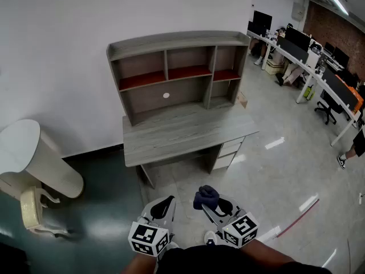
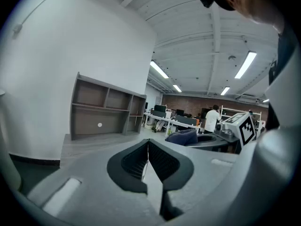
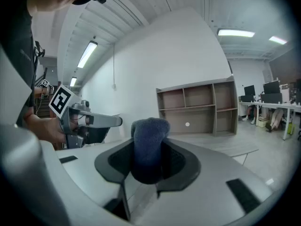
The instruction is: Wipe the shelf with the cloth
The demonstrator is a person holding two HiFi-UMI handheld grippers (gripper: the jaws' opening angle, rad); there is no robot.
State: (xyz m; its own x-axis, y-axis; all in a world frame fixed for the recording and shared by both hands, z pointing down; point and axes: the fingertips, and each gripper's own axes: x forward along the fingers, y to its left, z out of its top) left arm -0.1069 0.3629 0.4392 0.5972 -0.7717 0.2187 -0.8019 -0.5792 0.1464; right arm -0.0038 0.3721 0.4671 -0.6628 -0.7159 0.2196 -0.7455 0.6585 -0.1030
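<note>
A grey wooden worktop (image 1: 182, 133) stands on the pale floor (image 1: 274, 170) against the white wall (image 1: 68, 50), carrying a shelf (image 1: 177, 73) with 3 upper and 2 lower open compartments.

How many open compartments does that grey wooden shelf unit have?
5: three across the top of the grey wooden shelf unit, a wide one and a narrow one beneath.

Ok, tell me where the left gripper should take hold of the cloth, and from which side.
Grip the rounded wad of the cloth that sticks out past the shut jaws of the right gripper; the rest is pinched between them. The left gripper is shut and empty, so open its jaws first, then probably come in from ahead of those tips.
</note>
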